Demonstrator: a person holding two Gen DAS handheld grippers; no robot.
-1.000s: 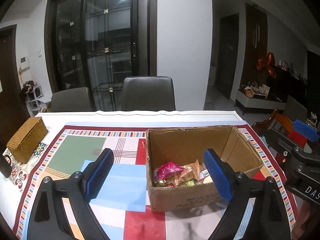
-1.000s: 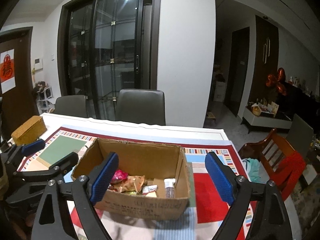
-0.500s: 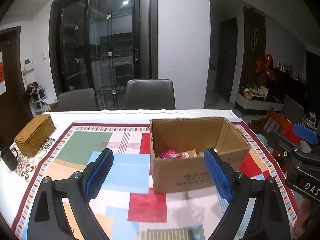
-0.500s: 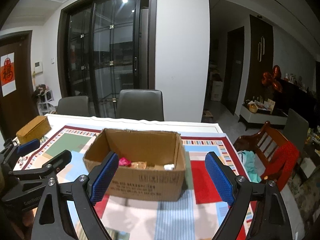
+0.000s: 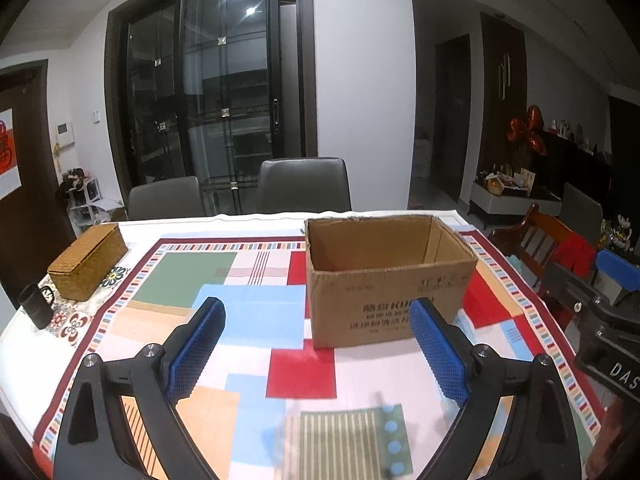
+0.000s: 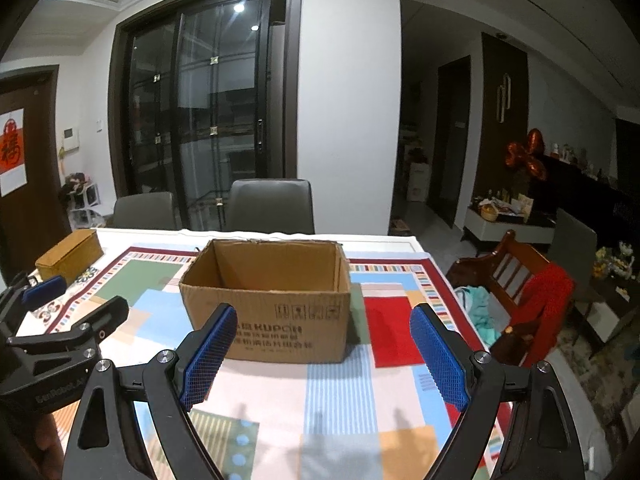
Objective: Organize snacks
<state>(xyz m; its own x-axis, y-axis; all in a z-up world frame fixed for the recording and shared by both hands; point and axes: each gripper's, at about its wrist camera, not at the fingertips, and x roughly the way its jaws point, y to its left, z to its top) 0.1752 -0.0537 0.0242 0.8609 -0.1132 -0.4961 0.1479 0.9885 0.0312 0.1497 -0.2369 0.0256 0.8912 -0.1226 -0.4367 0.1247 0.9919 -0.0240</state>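
Box sits open-topped on the patterned cloth. Left gripper and right gripper both hover before it, jaws wide apart, holding nothing.

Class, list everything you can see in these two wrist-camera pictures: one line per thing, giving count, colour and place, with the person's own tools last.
cardboard box: 1, brown, open-topped, mid-table, contents hidden
tablecloth: 1, multicoloured patchwork, covering the table
woven box: 1, tan, closed, table's far left
mug: 1, black, left table edge, nearer than the woven box
grey chairs: 2, behind the table's far side
wooden chair: 1, reddish brown, right of table, red cloth draped on it
glass doors: dark-framed, back wall
foil balloon: 1, red, right background
left gripper: 1, black, blue pads, open, empty
right gripper: 1, same colours, open, empty
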